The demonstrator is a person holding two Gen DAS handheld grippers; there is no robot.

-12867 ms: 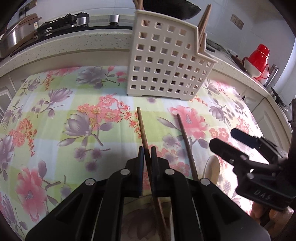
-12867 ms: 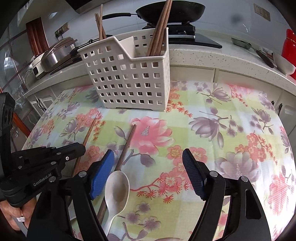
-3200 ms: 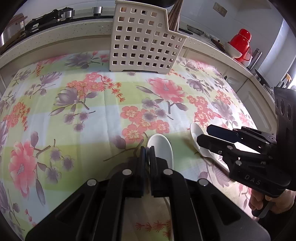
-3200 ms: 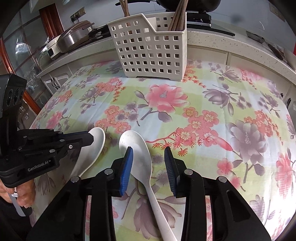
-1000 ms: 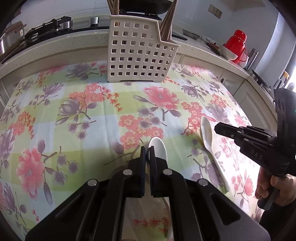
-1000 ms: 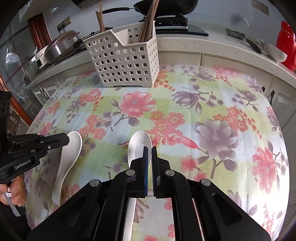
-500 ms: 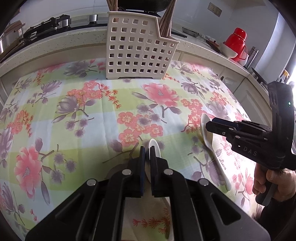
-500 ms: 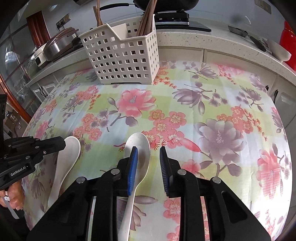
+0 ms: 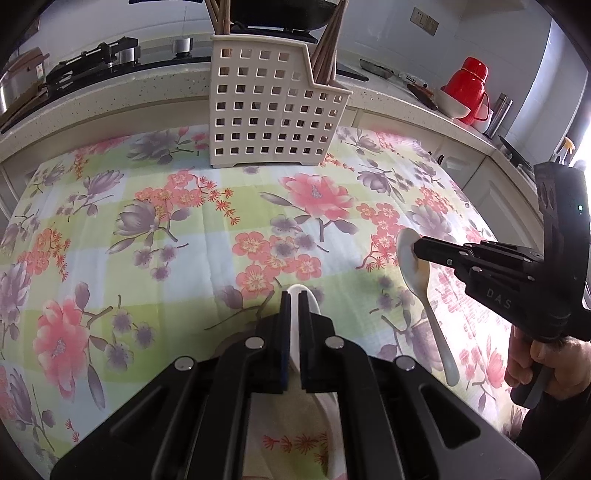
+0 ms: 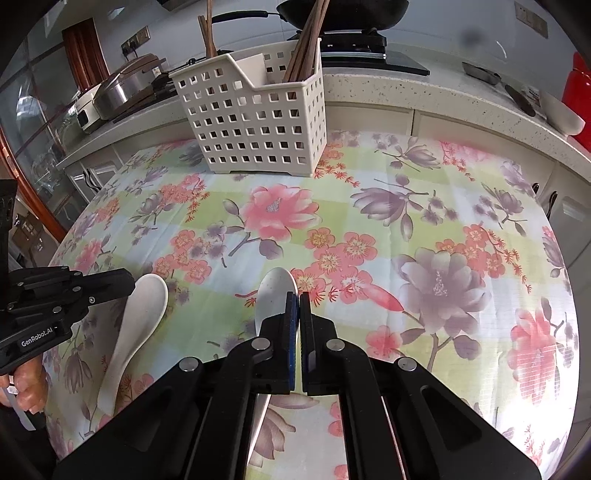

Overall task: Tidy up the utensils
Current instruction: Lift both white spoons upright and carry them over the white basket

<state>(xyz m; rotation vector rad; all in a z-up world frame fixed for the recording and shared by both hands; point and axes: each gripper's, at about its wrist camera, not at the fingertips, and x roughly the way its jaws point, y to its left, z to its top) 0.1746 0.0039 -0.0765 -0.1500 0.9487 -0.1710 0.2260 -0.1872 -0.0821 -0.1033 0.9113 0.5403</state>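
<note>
Two white ceramic spoons lie on the floral tablecloth. My left gripper [image 9: 291, 299] is nearly shut, with the left spoon [image 9: 308, 299] under its jaws; the right wrist view shows that spoon [image 10: 142, 306] lying on the cloth beside the left gripper [image 10: 125, 280]. My right gripper [image 10: 298, 299] is shut, and the right spoon [image 10: 275, 291] lies just under and left of its tips. The left wrist view shows that spoon [image 9: 413, 258] lying flat on the cloth under the right gripper [image 9: 419, 245]. The white perforated utensil basket [image 9: 269, 110] with brown chopsticks [image 9: 327, 44] stands at the table's far edge.
A stone counter [image 10: 443, 92] with a stove and wok [image 10: 347, 11] runs behind the table. A red thermos [image 9: 467, 88] and a white bowl [image 10: 561, 110] stand at the right, a rice cooker [image 10: 122, 88] at the left.
My right gripper has closed from slightly open to shut above the right spoon. The left gripper has shifted slightly; both spoons stay on the cloth.
</note>
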